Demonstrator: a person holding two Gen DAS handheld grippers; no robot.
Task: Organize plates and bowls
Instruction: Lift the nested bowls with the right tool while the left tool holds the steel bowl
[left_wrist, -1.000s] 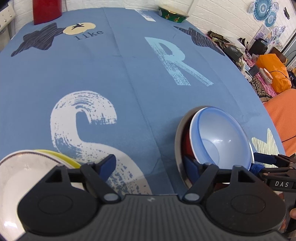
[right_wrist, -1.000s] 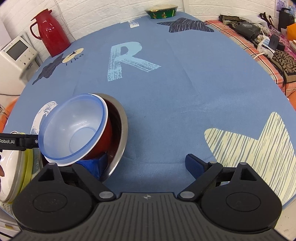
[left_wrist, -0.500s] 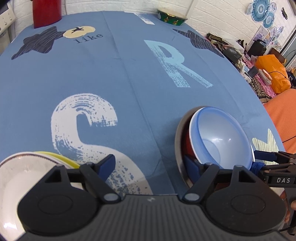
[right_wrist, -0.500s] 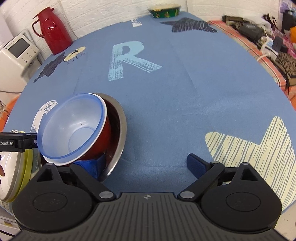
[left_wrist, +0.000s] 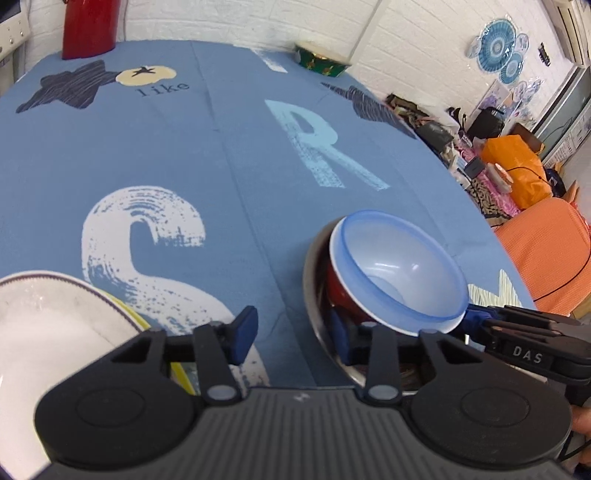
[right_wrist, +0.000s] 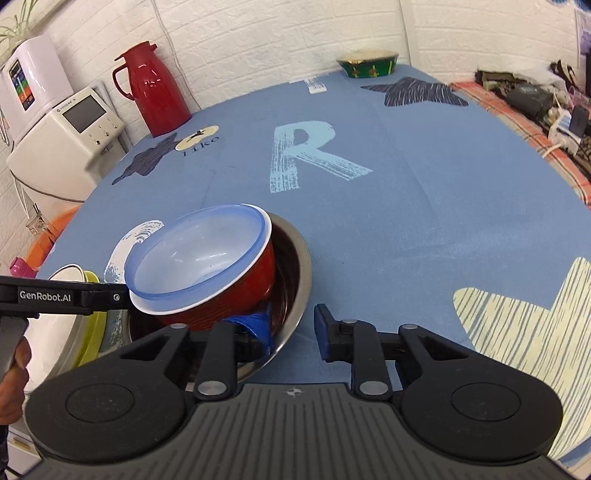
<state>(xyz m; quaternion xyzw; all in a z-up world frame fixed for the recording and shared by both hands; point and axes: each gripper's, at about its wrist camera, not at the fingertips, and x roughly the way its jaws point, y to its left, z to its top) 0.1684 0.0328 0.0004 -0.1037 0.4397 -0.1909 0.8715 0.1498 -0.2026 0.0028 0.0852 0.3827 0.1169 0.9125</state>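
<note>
Blue printed tablecloth covers the whole table, and the action sits at the near edge. Low in the right wrist view, the right gripper has its jaws spread around the steel bowl's rim, not pinching yet. Nested inside, the red bowl and blue plastic bowl lean badly. If that rim gets tugged, I reckon the tilted pair tips out. Left gripper hangs open, holding nothing, beside the white plate at lower left. Further back, upper left, a red thermos.
</note>
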